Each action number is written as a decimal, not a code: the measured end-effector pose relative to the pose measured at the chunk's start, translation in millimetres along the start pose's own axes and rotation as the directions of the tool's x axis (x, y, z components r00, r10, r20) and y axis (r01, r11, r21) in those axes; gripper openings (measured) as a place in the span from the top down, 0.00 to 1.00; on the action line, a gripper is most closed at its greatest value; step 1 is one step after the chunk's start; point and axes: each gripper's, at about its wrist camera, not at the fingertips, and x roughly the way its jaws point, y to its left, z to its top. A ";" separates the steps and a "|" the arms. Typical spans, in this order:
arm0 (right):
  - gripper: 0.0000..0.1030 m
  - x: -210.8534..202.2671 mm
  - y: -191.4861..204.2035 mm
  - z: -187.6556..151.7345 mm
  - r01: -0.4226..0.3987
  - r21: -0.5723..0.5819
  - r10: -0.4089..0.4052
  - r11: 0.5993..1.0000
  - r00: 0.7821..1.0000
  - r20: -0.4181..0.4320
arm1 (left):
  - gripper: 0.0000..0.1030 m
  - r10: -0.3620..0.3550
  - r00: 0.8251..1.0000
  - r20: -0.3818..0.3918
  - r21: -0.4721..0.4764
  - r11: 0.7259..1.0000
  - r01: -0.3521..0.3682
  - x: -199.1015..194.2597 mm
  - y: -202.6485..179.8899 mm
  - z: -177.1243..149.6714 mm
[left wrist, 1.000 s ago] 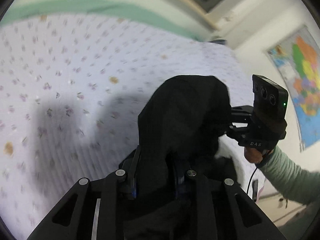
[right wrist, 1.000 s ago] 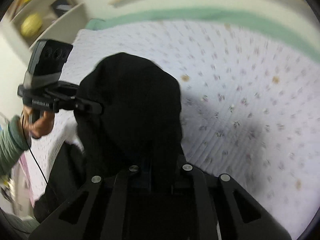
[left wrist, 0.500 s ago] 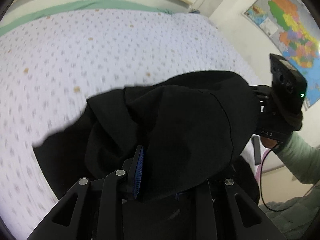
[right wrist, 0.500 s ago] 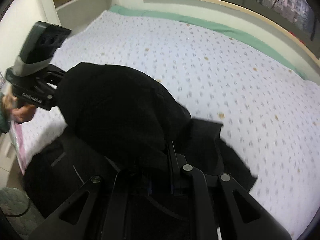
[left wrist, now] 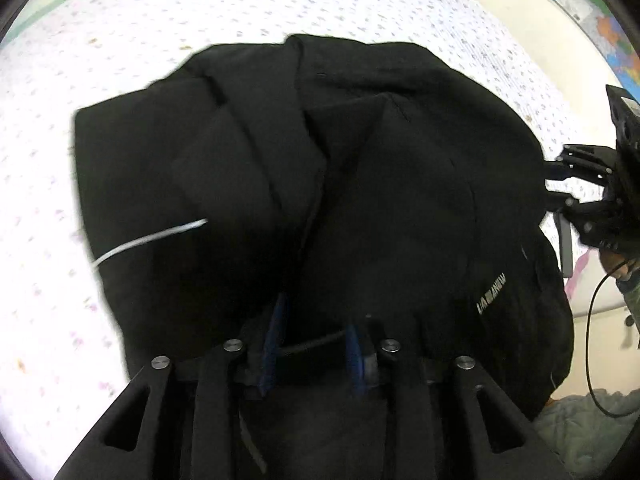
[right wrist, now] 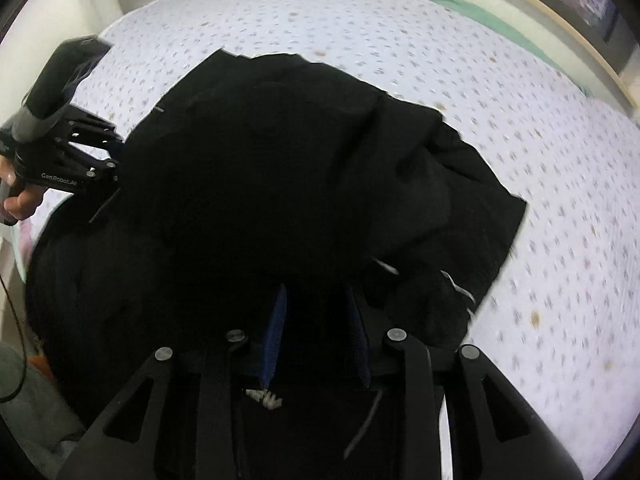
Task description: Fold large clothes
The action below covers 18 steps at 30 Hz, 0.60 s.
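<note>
Left edge, bed: we see the bedsheet [left wrist: 280,4], white with small flowers, bare to the left of and beyond the cloth.
Garment: black jacket [left wrist: 360,184], bunched in thick layers, its far part lying on the bed, its near part lifted to both tools.
Left gripper [left wrist: 316,336]: blue fingers [left wrist: 274,332] stand slightly apart with black cloth filling the gap; we judge it gripping the jacket's near hem.
Right gripper [right wrist: 318,334]: same picture in its own view, fingers [right wrist: 276,328] bedded in cloth; we judge it gripping too, though the contact itself is hidden.
Right edge: white lettering [left wrist: 491,294] on a panel hanging toward the bed's side; wall map [left wrist: 600,12] behind.
Key relation: the jacket runs away from both sets of fingers toward the far side; its long axis lies left to right between the two grips.
Reach: neither hand is clearly nearer; each holds one end.
Next, our judgement: carry both grips forward together to lay the near edge over the far part.
</note>
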 end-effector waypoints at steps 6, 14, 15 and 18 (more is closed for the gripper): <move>0.47 -44.8 -11.5 60.8 -0.140 0.141 0.108 0.980 0.971 0.214 | 0.67 -0.005 0.991 0.135 -0.059 0.998 0.013 -60.9 10.8 15.5; 0.47 81.9 10.0 62.9 -0.128 0.233 0.136 0.964 0.991 -0.017 | 0.52 -0.159 0.976 0.150 -0.096 0.980 0.174 -21.0 -17.4 67.5; 0.48 96.4 9.6 55.5 -0.106 0.249 0.123 0.963 0.991 -0.054 | 0.52 -0.144 0.985 0.095 -0.115 0.981 0.155 -2.1 -16.8 68.1; 0.48 113.2 7.1 34.0 -0.082 0.274 0.108 0.958 0.991 -0.081 | 0.52 -0.125 0.992 -0.009 -0.169 0.978 0.122 54.2 -11.1 54.7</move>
